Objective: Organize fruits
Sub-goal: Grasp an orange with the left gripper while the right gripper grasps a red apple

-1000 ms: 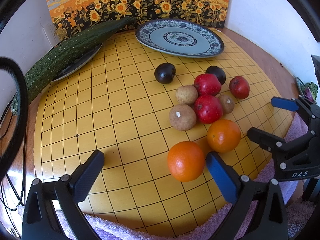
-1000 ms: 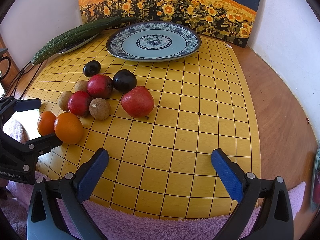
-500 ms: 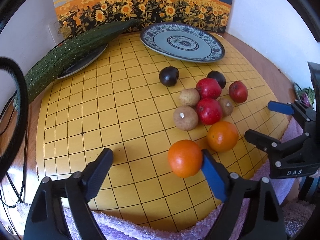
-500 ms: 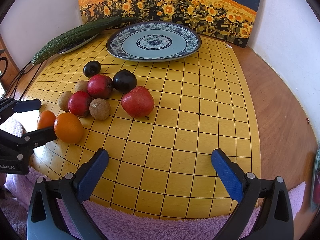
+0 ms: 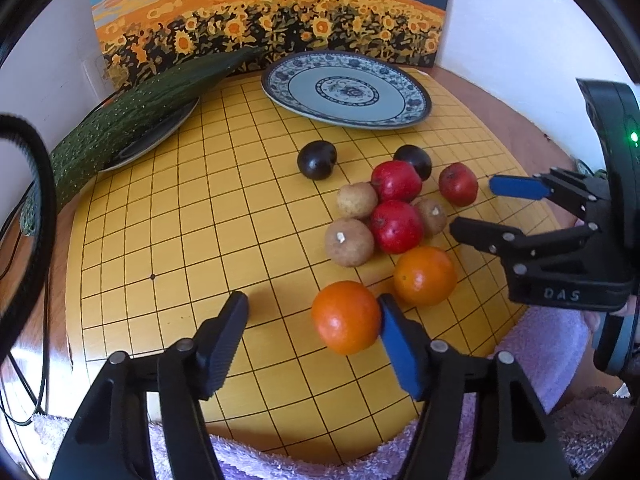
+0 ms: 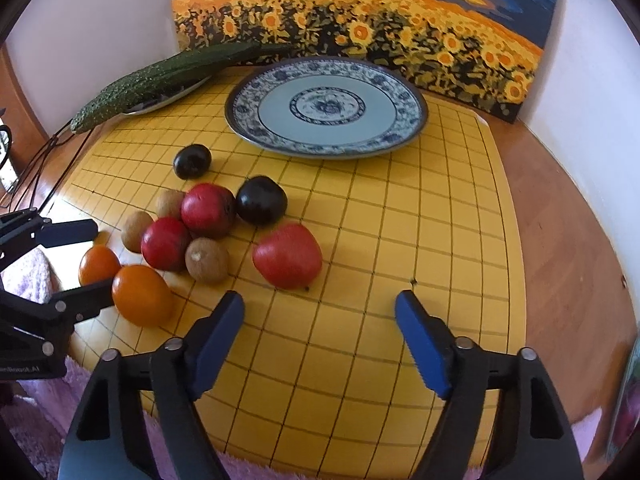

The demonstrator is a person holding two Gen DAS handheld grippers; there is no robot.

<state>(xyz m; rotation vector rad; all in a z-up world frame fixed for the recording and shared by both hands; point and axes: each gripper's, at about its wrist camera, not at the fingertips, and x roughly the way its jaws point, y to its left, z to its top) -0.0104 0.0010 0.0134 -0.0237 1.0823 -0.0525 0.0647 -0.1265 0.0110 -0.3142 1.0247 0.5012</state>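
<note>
— What sits on the yellow grid board [image 5: 160, 248]?

— By the far edge, a blue patterned plate [image 5: 346, 92]. Toward the near right corner, a cluster of fruits [image 5: 390, 216].

— The claws?

— The left gripper [image 5: 312, 332] is closing, its blue pad touching the nearest orange [image 5: 346, 317], not yet clenched. The right gripper [image 6: 320, 320] is closing on nothing, behind a red pear [image 6: 287, 255]; its body reads "DAS".

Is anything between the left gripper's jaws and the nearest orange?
Nothing visible. The nearest orange already lies between the closing jaws of the left gripper, against the blue pad; only bare yellow board separates it from the other.
</note>
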